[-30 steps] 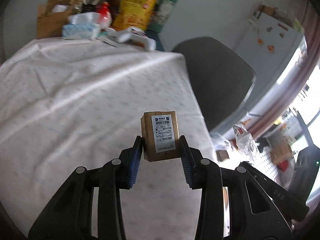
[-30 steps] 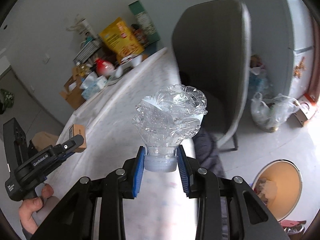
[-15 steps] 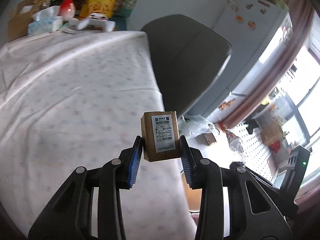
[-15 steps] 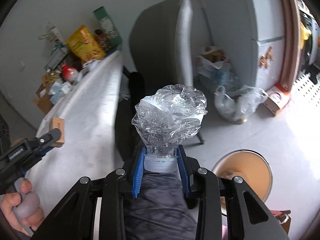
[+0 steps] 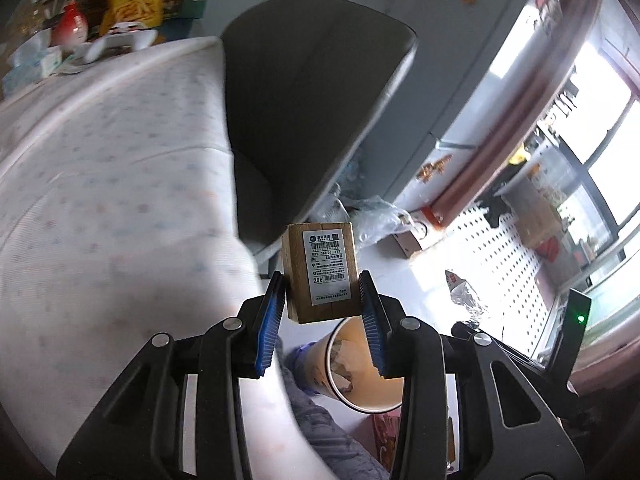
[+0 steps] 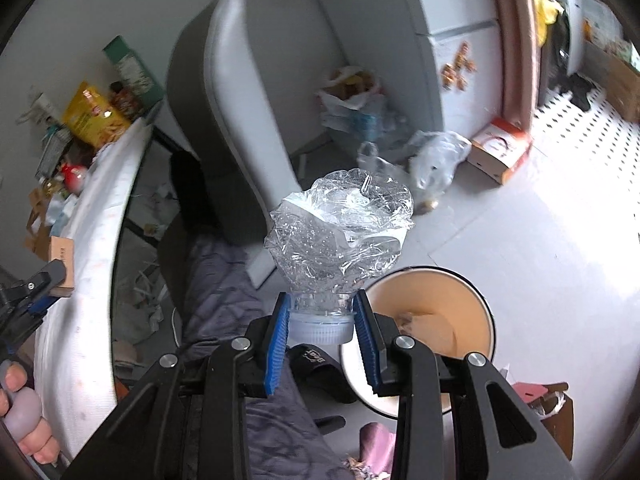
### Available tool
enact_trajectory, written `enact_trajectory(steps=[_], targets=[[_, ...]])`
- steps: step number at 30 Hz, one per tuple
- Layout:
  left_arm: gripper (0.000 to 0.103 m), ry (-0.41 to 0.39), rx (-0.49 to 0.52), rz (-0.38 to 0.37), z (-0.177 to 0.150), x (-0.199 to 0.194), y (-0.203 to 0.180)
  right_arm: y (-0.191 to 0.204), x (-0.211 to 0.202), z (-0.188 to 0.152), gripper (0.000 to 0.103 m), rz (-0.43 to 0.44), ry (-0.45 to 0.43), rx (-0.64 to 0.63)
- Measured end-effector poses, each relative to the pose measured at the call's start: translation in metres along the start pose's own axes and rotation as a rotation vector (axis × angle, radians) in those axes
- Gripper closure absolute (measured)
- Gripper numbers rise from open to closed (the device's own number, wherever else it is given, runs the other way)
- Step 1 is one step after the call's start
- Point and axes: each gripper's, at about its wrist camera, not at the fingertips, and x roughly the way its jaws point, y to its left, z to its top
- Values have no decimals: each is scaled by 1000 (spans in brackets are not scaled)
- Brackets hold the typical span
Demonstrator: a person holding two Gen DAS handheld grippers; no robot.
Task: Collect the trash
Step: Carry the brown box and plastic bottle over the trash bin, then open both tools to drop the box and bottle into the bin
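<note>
My left gripper point(image 5: 321, 312) is shut on a small cardboard box point(image 5: 319, 272) with a white shipping label, held past the table edge above the floor. My right gripper point(image 6: 322, 328) is shut on the capped neck of a crushed clear plastic bottle point(image 6: 340, 236). A round tan trash bin point(image 6: 432, 320) stands open on the floor just below and right of the bottle; it also shows in the left wrist view point(image 5: 356, 368) under the box. The box and the left gripper also show in the right wrist view point(image 6: 60, 260) at the far left.
A grey chair point(image 5: 304, 92) stands beside the table with the white cloth point(image 5: 100, 184). Snack bags and tissues crowd the table's far end point(image 5: 100, 20). Plastic bags point(image 6: 424, 156) and a carton point(image 6: 500, 148) lie on the floor by the fridge. A person's leg point(image 6: 224, 280) is below.
Both grippers have swung right, away from the table and out over the floor, still holding the box and the bottle. The trash bin has come into view beneath them.
</note>
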Motion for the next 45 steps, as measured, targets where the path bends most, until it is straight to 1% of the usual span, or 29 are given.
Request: enact_trajectory(steps=[5,7,8,9,10,17,22,27,28,29,31,32,35,37,40,42,44,45], targets=[[66,43,30,-13,-4,19,-19,-30,9,-3,70,-20,9,61],[66,55,47,-14,-5,25,-28,-45,13,-5,68,-31,12,104],[66,58,54,-16,-4,27,-32,-52,15,-6,61,-35,17,121],[66,63,65,-18,-5,29,-37,-56,16,-6,51,-34,18,131],[66,68,75,-21,-5,31,-42,-61,16,-7,50,-30,18,138],[65,124,145,-53,-10,49,-77,-88,2,-5,48,-9,-14,184],[65,176,191,-82,-20,67,-104,-105,-25,-2,44,-6,-68,215],[64,244,238,-128,-37,87,-137,-116,-48,-1,40,-1,-111,232],[54,263,243,-142,-39,91,-142,-118,-51,-2,40,1,-118,234],[36,274,242,-151,-41,94,-145,-119,-54,-2,39,3,-123,236],[20,256,232,-163,-40,92,-147,-121,-56,-2,39,6,-128,237],[15,245,231,-158,-40,90,-148,-120,-56,-3,39,8,-128,236],[10,224,219,-138,-34,82,-141,-116,-55,-3,39,22,-123,233],[7,201,192,-129,-29,72,-132,-108,-55,-3,36,31,-123,218],[6,171,164,-126,-23,57,-120,-94,-60,0,27,32,-130,178],[6,149,148,-113,-19,46,-113,-82,-67,2,19,32,-147,150],[6,118,135,-99,-15,33,-104,-73,-74,4,12,29,-164,129],[6,100,128,-92,-13,25,-99,-69,-78,5,10,29,-169,119]])
